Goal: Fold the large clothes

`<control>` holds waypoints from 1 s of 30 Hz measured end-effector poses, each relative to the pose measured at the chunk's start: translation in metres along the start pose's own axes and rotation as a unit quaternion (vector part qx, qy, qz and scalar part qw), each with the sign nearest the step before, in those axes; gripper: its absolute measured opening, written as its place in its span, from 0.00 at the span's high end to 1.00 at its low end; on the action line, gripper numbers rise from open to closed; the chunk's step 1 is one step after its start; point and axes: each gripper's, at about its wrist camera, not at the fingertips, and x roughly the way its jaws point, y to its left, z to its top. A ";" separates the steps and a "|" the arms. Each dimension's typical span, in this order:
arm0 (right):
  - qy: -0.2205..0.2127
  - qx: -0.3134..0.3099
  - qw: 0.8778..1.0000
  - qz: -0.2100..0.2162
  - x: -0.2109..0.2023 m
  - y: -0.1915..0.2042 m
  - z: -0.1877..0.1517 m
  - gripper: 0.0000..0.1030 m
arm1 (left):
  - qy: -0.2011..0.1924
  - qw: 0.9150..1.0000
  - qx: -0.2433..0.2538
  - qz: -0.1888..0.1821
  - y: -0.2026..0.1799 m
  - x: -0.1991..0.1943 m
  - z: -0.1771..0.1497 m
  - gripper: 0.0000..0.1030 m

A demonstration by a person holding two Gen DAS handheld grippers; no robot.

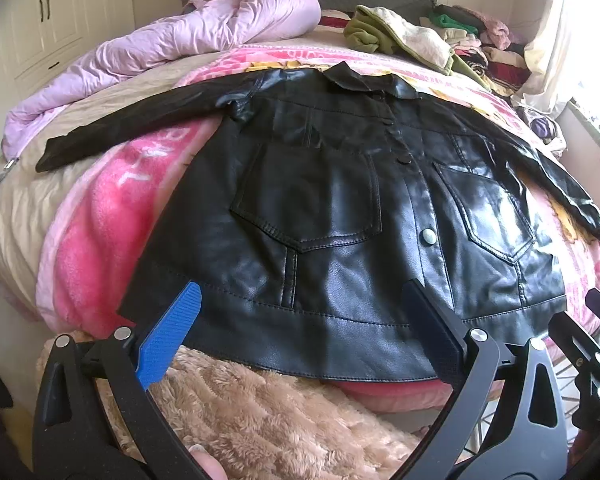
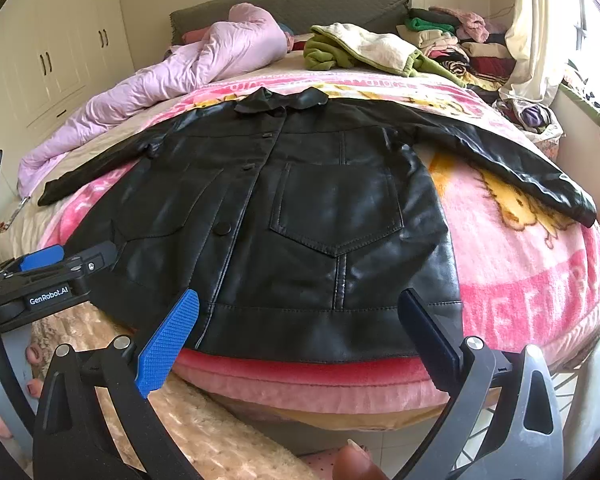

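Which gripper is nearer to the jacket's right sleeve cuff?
Right. The right gripper hovers over the hem toward the right sleeve cuff; the left gripper is farther left.

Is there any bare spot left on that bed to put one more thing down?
Yes. The pink blanket lies bare right of the black jacket, below its spread sleeve. A smaller strip shows under the other sleeve. The far end is crowded: lilac quilt, green garment, clothes stacks.
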 end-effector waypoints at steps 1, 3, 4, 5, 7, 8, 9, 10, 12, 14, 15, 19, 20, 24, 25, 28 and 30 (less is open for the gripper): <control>0.000 0.000 1.000 0.000 0.000 0.000 0.000 0.04 | 0.000 1.000 0.000 -0.001 0.000 0.000 0.000 0.09; 0.000 -0.001 1.000 0.000 0.000 0.001 0.000 0.04 | -0.001 1.000 -0.001 0.000 0.000 -0.001 0.000 0.09; 0.000 -0.002 1.000 0.000 0.000 0.001 0.000 0.04 | -0.001 1.000 -0.001 0.000 0.000 0.001 0.000 0.09; -0.001 -0.004 1.000 0.000 0.000 0.002 0.000 0.04 | -0.001 1.000 -0.001 0.000 0.000 0.000 0.000 0.09; -0.001 -0.004 1.000 0.000 0.000 0.003 0.001 0.04 | -0.001 1.000 -0.001 0.000 0.000 0.000 0.000 0.09; -0.001 -0.004 1.000 0.000 0.000 0.003 0.000 0.04 | -0.001 1.000 -0.001 -0.001 0.001 0.001 -0.001 0.09; -0.001 -0.005 1.000 0.000 0.000 0.003 0.000 0.04 | 0.000 1.000 -0.001 0.000 0.000 0.001 0.000 0.09; -0.001 -0.005 1.000 0.000 0.000 0.003 0.000 0.04 | 0.000 1.000 -0.001 0.000 0.001 0.002 0.000 0.09; -0.002 -0.005 1.000 0.000 0.000 0.004 0.000 0.04 | 0.001 1.000 0.000 0.000 -0.002 0.001 -0.001 0.09; -0.003 -0.006 1.000 -0.001 -0.001 0.004 0.000 0.04 | 0.001 1.000 -0.001 -0.001 -0.002 0.002 -0.001 0.09; -0.003 -0.006 1.000 -0.001 -0.001 0.004 0.001 0.04 | 0.001 1.000 -0.001 -0.001 -0.003 0.001 -0.001 0.09; -0.006 -0.010 1.000 0.000 -0.002 0.006 0.000 0.04 | 0.000 1.000 -0.001 -0.001 -0.002 0.002 -0.001 0.09; -0.006 -0.011 1.000 0.000 -0.002 0.006 0.000 0.04 | 0.000 1.000 -0.001 0.000 -0.002 0.002 -0.001 0.09; -0.006 -0.012 1.000 0.001 -0.002 0.007 0.001 0.04 | 0.000 1.000 -0.001 -0.003 -0.003 0.003 -0.002 0.09; -0.006 -0.012 1.000 0.002 -0.002 0.007 0.001 0.04 | 0.000 1.000 -0.001 -0.004 -0.003 0.004 -0.002 0.09; -0.006 -0.013 1.000 0.001 -0.002 0.008 0.001 0.04 | -0.001 1.000 -0.001 -0.004 -0.003 0.004 -0.002 0.09; -0.005 -0.012 1.000 0.002 -0.001 0.008 0.001 0.04 | -0.001 1.000 0.000 -0.004 -0.004 0.005 -0.001 0.09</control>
